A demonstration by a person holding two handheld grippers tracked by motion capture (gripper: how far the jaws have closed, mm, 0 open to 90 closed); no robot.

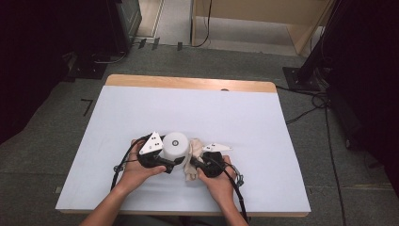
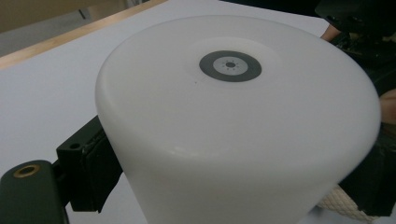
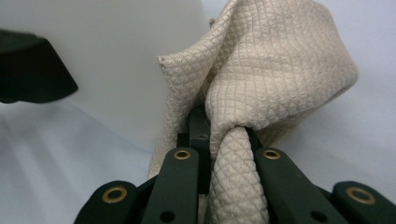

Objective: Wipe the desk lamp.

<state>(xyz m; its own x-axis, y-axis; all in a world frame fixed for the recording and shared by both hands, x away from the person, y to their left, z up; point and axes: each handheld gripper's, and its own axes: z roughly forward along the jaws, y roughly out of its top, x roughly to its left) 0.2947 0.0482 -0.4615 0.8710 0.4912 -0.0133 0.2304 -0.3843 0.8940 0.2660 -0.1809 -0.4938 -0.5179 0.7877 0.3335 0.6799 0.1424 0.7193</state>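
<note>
High view: left gripper [image 1: 170, 165] clamps the white cylinder [image 1: 175, 146], which stands upright just ahead of the left hand [image 1: 136, 167]. Right gripper [image 1: 194, 164] pinches the beige cloth [image 1: 194, 153], bunched against the cylinder's right side.

Left gripper view: jaws pressed to both flanks of the cylinder [image 2: 238, 121].

Right gripper view: jaws narrow, cloth [image 3: 261, 88] gripped between them, cylinder [image 3: 112, 56] just beyond.

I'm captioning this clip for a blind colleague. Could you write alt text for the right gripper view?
The right tool pinches a bunched beige waffle-textured cloth between its black jaws, just above a pale blue table. Beside the cloth stands a white cylindrical container, with part of the left tool at the left edge.
</note>
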